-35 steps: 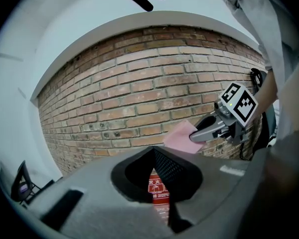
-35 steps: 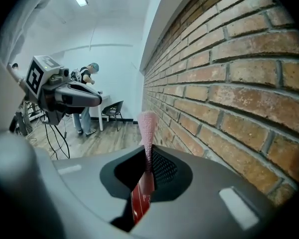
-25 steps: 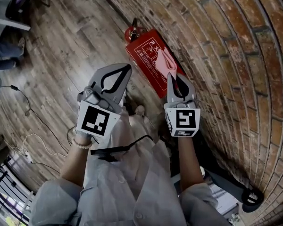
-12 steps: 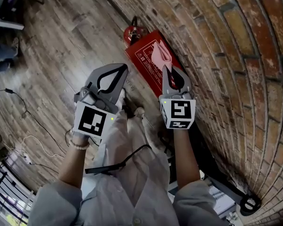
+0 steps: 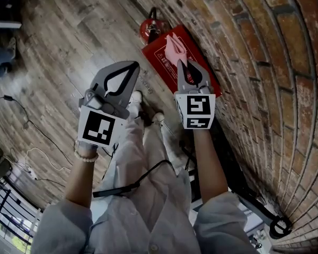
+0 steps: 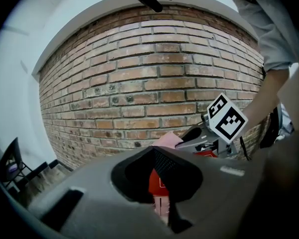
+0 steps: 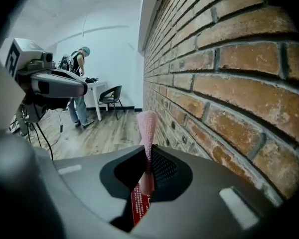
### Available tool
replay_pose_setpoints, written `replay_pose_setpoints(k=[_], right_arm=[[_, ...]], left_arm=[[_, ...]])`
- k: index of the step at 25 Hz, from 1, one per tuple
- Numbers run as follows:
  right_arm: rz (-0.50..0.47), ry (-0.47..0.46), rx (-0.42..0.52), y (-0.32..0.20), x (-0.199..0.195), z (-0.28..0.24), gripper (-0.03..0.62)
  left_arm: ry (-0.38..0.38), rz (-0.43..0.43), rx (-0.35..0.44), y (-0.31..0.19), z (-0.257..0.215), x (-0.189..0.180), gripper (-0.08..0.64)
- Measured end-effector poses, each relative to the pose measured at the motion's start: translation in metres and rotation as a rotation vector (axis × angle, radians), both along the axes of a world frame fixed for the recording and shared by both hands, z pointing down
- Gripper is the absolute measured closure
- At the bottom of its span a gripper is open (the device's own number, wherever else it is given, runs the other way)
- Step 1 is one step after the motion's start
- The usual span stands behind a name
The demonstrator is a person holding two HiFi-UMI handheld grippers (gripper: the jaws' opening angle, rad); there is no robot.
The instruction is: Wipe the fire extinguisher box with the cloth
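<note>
The cloth (image 5: 175, 48), clenched in the right hand-held gripper (image 5: 181, 64), has been drawn along the fire extinguisher box (image 5: 160, 60); wiping is judged underway. The left hand-held gripper (image 5: 133, 65) is closed, empty.

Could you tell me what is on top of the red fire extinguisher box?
The pink cloth, pinched in the right gripper, hangs over it; the box face beneath is hidden.

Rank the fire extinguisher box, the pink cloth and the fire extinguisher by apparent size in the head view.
1. Fire extinguisher box, clearly largest.
2. Pink cloth and fire extinguisher look about alike. The extinguisher shows only partly, so I won't rank them.
</note>
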State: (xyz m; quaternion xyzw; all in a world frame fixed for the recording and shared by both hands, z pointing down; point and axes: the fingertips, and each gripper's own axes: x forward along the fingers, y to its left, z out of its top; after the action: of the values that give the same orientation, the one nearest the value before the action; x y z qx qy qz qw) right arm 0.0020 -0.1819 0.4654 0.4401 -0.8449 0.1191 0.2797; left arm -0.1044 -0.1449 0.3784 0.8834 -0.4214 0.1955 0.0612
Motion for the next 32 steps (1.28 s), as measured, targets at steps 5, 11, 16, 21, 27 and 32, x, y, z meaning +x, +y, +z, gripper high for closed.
replay_pose_setpoints(k=[5,11,16,21,27,32], right_arm=[[0.012,0.01,-0.011,-0.016,-0.007,0.017,0.572],[0.031,0.02,-0.037,-0.035,-0.014,0.044,0.571],[0.064,0.011,-0.067,-0.05,-0.017,0.065,0.571],[0.108,0.015,-0.104,-0.058,-0.014,0.087,0.571],[0.193,0.023,-0.162,-0.071,-0.002,0.113,0.571],[0.24,0.052,-0.221,-0.073,0.008,0.134,0.571]], left_arm=[[-0.008,0.004,-0.022,-0.004,0.015,-0.006,0.565],[-0.027,0.031,-0.034,-0.005,0.031,-0.005,0.565],[-0.034,0.051,-0.037,-0.006,0.039,-0.006,0.565],[-0.035,0.051,-0.044,-0.009,0.045,-0.01,0.565],[-0.03,0.043,-0.056,-0.012,0.051,-0.013,0.565],[-0.035,0.05,-0.053,-0.015,0.054,-0.015,0.565]])
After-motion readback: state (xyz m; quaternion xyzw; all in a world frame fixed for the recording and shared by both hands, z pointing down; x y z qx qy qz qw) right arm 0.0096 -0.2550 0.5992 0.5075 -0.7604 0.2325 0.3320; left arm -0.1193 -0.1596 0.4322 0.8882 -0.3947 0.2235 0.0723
